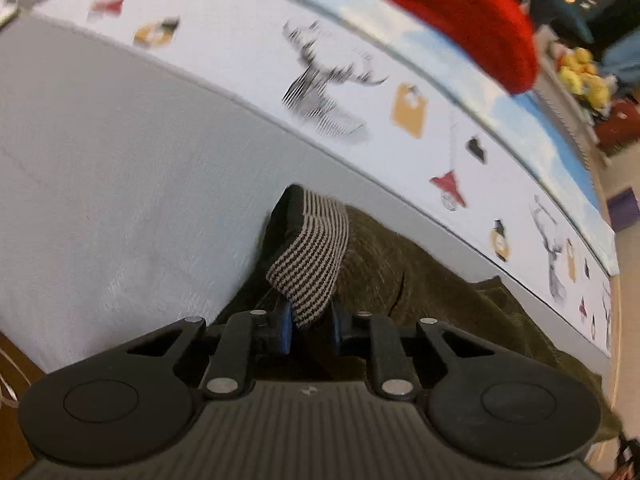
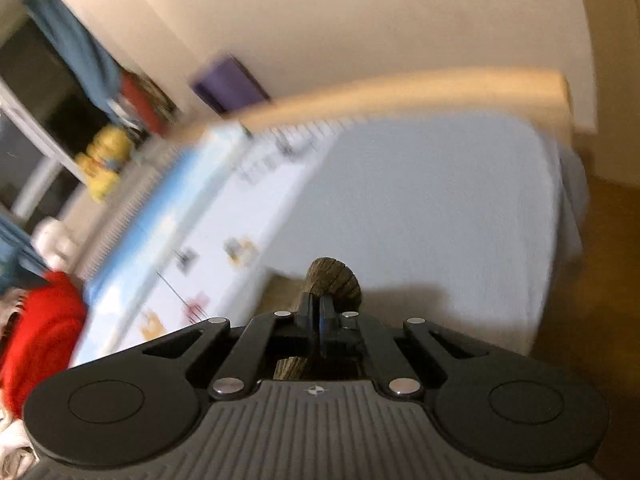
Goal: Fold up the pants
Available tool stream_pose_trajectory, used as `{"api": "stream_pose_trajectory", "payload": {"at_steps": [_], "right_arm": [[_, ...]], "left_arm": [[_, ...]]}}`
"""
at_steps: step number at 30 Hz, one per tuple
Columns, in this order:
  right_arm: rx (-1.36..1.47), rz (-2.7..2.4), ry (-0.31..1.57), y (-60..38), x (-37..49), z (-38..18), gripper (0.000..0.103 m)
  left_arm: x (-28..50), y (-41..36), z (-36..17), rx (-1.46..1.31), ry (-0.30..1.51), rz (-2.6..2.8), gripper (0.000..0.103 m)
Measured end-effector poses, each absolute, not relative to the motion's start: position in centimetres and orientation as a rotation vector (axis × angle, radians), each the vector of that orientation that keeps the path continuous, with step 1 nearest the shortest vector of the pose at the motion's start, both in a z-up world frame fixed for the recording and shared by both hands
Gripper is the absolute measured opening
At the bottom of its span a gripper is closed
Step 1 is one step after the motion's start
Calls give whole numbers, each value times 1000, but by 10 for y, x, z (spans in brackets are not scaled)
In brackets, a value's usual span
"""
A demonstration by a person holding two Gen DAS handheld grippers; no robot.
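Note:
The pants [image 1: 420, 280] are dark olive corduroy with a striped black-and-tan lining at the waistband [image 1: 312, 256]. In the left wrist view they hang from my left gripper [image 1: 312, 320], which is shut on the striped waistband, above the grey bed sheet [image 1: 120, 168]. In the right wrist view my right gripper [image 2: 320, 316] is shut on a bunched fold of the same olive pants [image 2: 332, 278], held above the grey sheet [image 2: 420, 216]. The rest of the pants is hidden below the gripper body there.
A white printed blanket with deer and small figures [image 1: 332, 88] lies along the bed beside a light blue cover [image 1: 532, 120]. A red cloth [image 1: 460, 12] lies on it. Shelves with yellow toys [image 2: 104, 160] stand beyond. A wooden bed frame [image 2: 420, 88] borders the mattress.

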State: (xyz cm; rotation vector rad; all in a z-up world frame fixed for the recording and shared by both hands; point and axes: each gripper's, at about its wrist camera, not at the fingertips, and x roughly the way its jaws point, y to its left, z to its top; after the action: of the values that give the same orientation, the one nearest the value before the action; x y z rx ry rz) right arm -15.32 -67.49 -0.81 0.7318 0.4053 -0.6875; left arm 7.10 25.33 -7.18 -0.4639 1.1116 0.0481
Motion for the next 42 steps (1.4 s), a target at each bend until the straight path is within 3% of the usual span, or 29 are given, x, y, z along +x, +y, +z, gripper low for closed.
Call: {"api": "stream_pose_trajectory", "payload": {"at_steps": [5, 8, 12, 17, 20, 23, 24, 26, 32, 35, 37, 42], "right_arm": [[844, -834, 814, -701, -147, -74, 2], [882, -851, 828, -708, -151, -82, 3], [771, -951, 789, -697, -148, -61, 22], [654, -895, 645, -683, -145, -34, 24], [667, -773, 651, -682, -130, -40, 24], [714, -688, 807, -686, -113, -67, 29], [708, -711, 902, -688, -109, -80, 29], [708, -746, 976, -693, -109, -95, 23], [596, -749, 783, -682, -101, -57, 26], [599, -697, 700, -679, -88, -46, 30], [630, -663, 663, -676, -71, -46, 32], [691, -613, 640, -671, -20, -54, 43]], "left_arm": [[73, 245, -105, -321, 1325, 38, 22], [74, 239, -111, -240, 1362, 31, 34], [72, 254, -86, -307, 1217, 95, 53], [79, 246, -63, -333, 1042, -17, 50], [88, 228, -71, -248, 1074, -87, 42], [96, 214, -101, -20, 1213, -23, 36], [98, 210, -119, 106, 1286, 43, 44], [99, 210, -126, 134, 1309, 44, 45], [101, 207, -92, 40, 1140, 4, 44], [109, 209, -115, 39, 1255, 0, 44], [108, 201, -138, 191, 1353, 21, 49], [115, 208, -135, 146, 1351, 35, 48]]}}
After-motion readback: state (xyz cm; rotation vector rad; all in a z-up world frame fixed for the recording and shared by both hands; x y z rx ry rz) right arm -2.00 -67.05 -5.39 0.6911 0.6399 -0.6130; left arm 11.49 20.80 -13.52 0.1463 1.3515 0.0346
